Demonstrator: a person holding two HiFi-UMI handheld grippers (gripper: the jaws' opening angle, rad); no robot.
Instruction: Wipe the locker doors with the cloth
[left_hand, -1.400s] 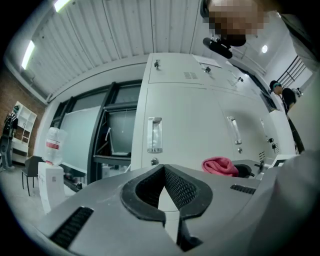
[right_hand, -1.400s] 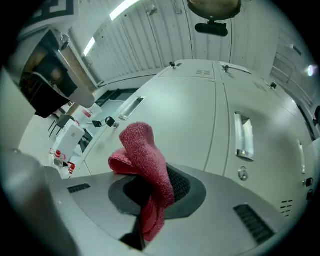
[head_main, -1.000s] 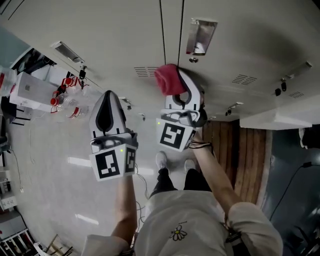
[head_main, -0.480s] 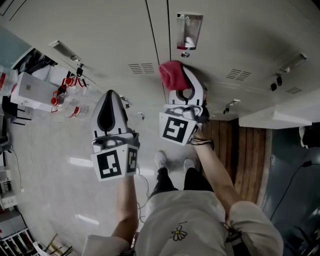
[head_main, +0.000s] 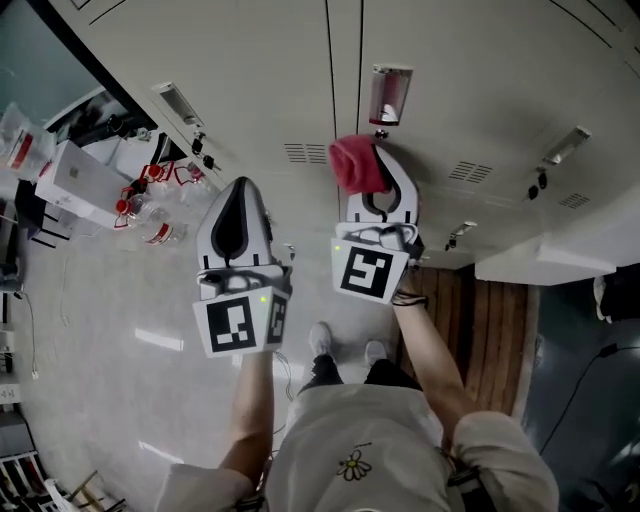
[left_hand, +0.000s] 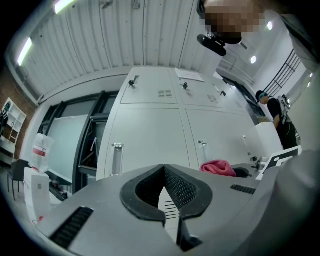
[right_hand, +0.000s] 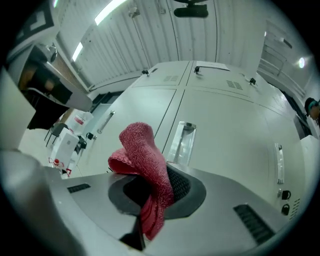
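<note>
1. Two grippers are held up before the locker doors (head_main: 250, 80).
2. Left gripper (head_main: 240, 190) is seen with its jaws pressed together, nothing between them.
3. Right gripper (head_main: 372, 165) is clamped on the red cloth (head_main: 352, 163), which is bunched at the jaw tips.
4. Cloth is positioned just below a clear handle (head_main: 389, 95), by the seam edge between two doors; contact with the door cannot be told.
</note>
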